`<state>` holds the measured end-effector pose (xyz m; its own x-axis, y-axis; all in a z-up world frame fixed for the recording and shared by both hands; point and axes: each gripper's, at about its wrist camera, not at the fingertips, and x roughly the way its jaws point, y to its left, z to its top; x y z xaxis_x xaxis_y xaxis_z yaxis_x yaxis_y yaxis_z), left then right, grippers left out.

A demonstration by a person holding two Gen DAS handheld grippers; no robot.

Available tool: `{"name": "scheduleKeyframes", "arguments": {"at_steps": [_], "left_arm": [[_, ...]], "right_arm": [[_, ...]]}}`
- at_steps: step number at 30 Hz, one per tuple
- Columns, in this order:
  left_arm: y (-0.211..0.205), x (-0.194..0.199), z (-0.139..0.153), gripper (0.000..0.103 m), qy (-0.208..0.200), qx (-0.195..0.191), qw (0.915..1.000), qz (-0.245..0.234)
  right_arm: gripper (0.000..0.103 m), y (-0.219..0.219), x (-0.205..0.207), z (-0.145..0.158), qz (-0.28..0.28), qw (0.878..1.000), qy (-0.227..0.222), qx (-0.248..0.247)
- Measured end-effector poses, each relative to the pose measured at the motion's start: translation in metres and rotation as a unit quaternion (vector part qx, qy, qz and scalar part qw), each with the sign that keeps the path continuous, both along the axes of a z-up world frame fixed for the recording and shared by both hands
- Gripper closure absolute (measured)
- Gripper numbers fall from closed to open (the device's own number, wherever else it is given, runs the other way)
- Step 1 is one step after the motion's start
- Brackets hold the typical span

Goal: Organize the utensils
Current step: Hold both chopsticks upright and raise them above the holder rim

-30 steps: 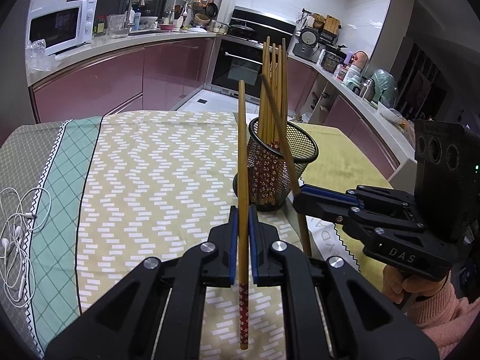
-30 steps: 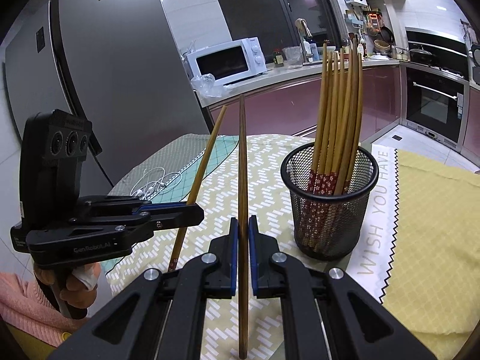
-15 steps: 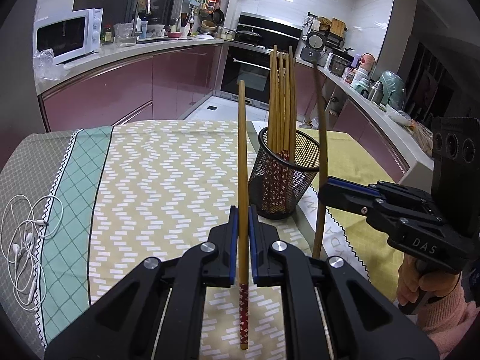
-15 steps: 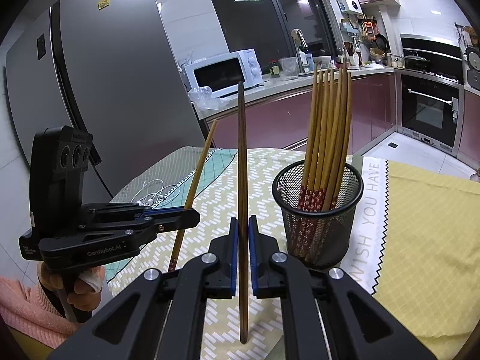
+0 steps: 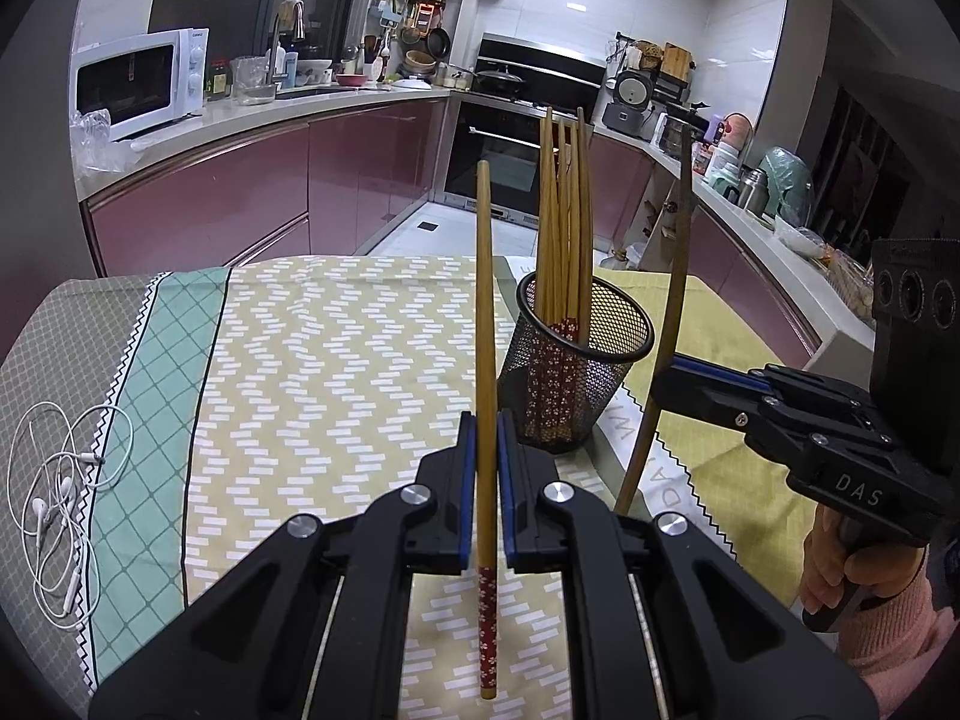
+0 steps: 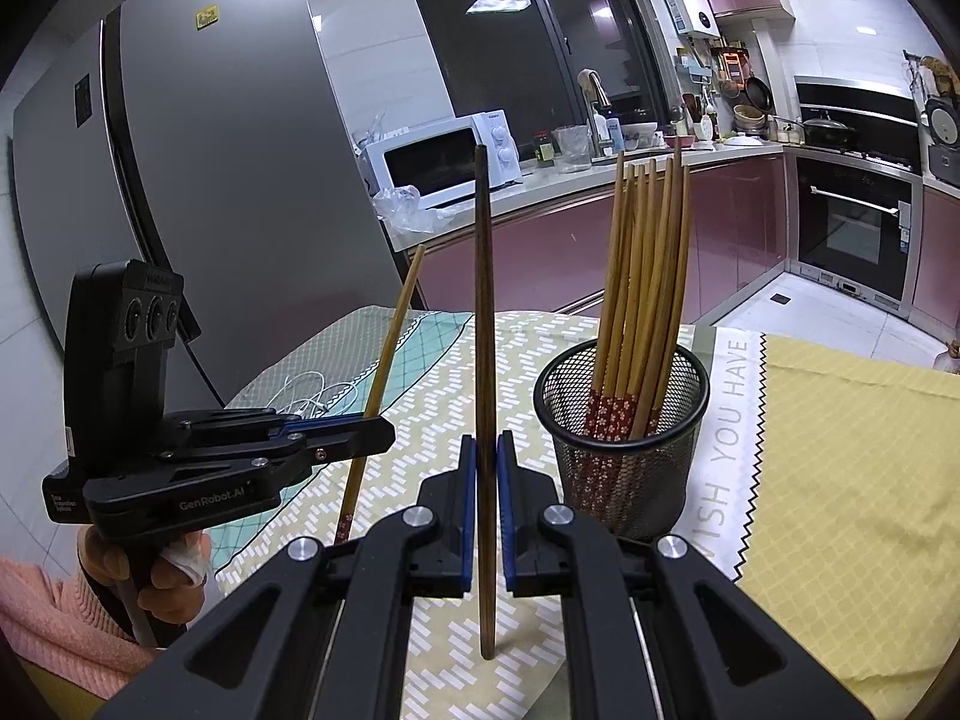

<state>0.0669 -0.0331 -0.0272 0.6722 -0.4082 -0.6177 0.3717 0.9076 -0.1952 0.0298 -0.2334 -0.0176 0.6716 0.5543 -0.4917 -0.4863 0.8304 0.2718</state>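
Note:
My left gripper (image 5: 487, 438) is shut on a pale wooden chopstick (image 5: 485, 300) with a red flowered end, held upright above the table. The same gripper (image 6: 384, 435) shows at the left of the right wrist view. My right gripper (image 6: 487, 450) is shut on a dark brown chopstick (image 6: 483, 300), also upright. In the left wrist view this gripper (image 5: 660, 381) is just right of the black mesh cup (image 5: 585, 384). The cup (image 6: 624, 462) holds several pale chopsticks (image 6: 648, 276) with their red ends down. Both held chopsticks are outside the cup.
White earphones (image 5: 60, 510) lie on the patterned tablecloth (image 5: 336, 372) at the far left. A yellow cloth (image 6: 840, 480) with lettering covers the right side beyond the cup. A person's hands in pink sleeves (image 6: 42, 618) hold the grippers. Kitchen counters stand behind the table.
The dark chopstick in my right gripper has swung from leaning across the cup to nearly upright beside it. Both grips stay the same. The cup has not moved.

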Motion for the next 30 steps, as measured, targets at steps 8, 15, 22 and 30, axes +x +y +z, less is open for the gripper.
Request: {"name": "scheduleKeyframes", "arguments": {"at_steps": [8,15,22,30], "left_arm": [[0.0,0.001,0.002,0.096,-0.002,0.0,1.0,0.001],[0.0,0.001,0.005,0.096,-0.008,0.001,1.0,0.003],[0.0,0.001,0.009,0.096,-0.014,0.001,0.9999,0.006],[-0.002,0.003,0.022,0.096,-0.027,-0.009,0.9996,-0.004]], "right_arm": [[0.097,-0.003,-0.002,0.001,-0.001,1.0,-0.002,0.001],[0.097,-0.007,-0.004,0.004,-0.005,1.0,-0.006,0.006],[0.097,-0.011,-0.006,0.009,-0.012,1.0,-0.015,0.009],[0.097,-0.016,-0.005,0.021,-0.018,0.999,-0.028,0.009]]}}
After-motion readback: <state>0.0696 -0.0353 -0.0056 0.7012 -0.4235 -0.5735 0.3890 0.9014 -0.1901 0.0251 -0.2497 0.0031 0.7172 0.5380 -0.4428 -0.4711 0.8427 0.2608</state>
